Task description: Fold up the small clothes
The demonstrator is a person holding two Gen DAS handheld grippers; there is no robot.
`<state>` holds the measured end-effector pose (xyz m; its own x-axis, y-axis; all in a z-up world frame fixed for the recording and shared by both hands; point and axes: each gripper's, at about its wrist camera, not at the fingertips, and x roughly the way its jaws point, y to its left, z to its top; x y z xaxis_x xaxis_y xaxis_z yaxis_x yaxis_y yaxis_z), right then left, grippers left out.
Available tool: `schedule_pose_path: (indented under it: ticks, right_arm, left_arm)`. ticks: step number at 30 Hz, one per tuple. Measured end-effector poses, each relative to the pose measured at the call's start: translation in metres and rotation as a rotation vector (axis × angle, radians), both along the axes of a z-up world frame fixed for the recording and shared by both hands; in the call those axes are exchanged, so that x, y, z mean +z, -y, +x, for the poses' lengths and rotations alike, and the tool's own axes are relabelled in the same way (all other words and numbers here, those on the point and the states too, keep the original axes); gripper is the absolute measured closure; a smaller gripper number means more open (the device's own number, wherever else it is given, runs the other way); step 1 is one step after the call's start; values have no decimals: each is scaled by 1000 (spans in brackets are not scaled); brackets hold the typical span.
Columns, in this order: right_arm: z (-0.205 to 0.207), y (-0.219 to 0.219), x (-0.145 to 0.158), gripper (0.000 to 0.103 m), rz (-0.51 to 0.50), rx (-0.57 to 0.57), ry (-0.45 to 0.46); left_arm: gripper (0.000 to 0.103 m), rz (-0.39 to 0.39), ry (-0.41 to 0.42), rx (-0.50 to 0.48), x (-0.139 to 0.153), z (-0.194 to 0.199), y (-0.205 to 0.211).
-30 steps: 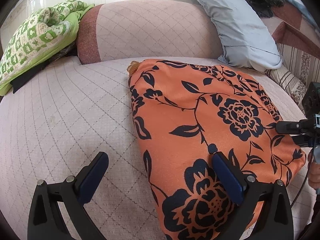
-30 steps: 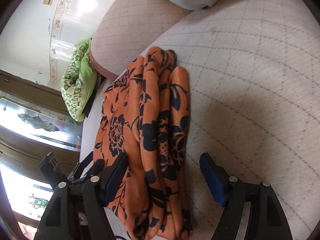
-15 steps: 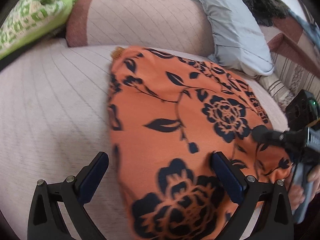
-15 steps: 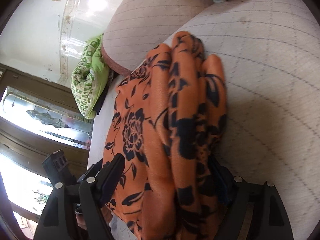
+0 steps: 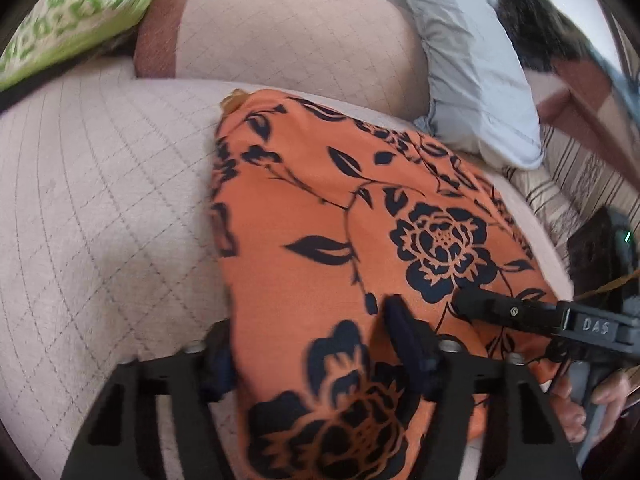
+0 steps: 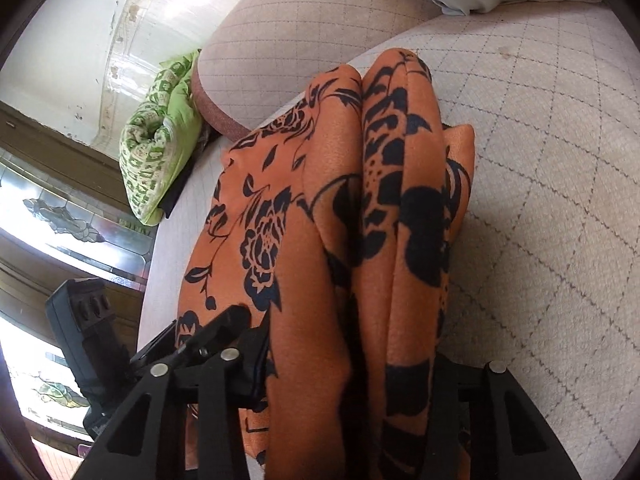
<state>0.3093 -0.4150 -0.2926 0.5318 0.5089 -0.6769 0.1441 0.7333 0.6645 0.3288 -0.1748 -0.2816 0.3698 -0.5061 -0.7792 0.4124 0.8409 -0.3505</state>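
A folded orange garment with black flowers (image 5: 340, 220) lies on the quilted beige sofa seat (image 5: 100, 200). My left gripper (image 5: 312, 356) is shut on the garment's near left edge, with cloth bunched between its fingers. My right gripper (image 6: 352, 364) is shut on the stacked folds of the same garment (image 6: 320, 220) at its right end. The right gripper also shows in the left wrist view (image 5: 520, 314), lying over the garment's right edge, held by a hand.
A beige and rust bolster (image 5: 280, 40) lines the back of the seat. A green patterned cushion (image 5: 68, 16) sits at the far left. A pale blue pillow (image 5: 472, 80) and striped fabric (image 5: 568, 188) lie at the right. A window (image 6: 52, 240) is beyond the sofa.
Both grippers moved forward onto the orange garment and closed on it. A second ago both were open, straddling its edges.
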Motion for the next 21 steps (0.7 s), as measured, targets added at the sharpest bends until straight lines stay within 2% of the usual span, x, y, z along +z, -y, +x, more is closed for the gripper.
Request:
schedule_pose_path:
  ticks: [2,5,7,9,11,13,15,16,17,21]
  right_arm:
    - [-1,0,2,58,12,-7,6]
    - [-3,-4,8,59,-9,-9,10]
    - [-2,-6,4,59,-24,-23,-24]
    - [0,-3,-4,59,-23,-25,-43]
    - [1,2,-13,59,51,-49,-54]
    - [0,4,-16,59,75,-56,-55]
    - [-1,2,-15,59,59,-55,-45]
    - [-1,2,-15,59,56,-56,-42]
    - [-1,2,-15,59,57,-55,-41]
    - [0,5,-18,58,79,-50,-42]
  left_arm:
    - [50,-28,-22,7,0,2,-6]
    - [48,-32,-37,20,-1,2,-10]
    - [38,-12,-64,19,-4,0,-8]
    - [18,-17,-126,-2,-10,0,-7]
    - [18,-38,-136,-13,-9,-3,-11]
    - [18,-51,-157,-25,-9,-2,-12]
    - [19,-83,-174,-35,-10,0,-14]
    - [23,-95,-181,-40,-11,1,-14]
    - [33,-88,-180,-36,-11,2,-13]
    - [46,-102,-175,-26,-13,10,-14]
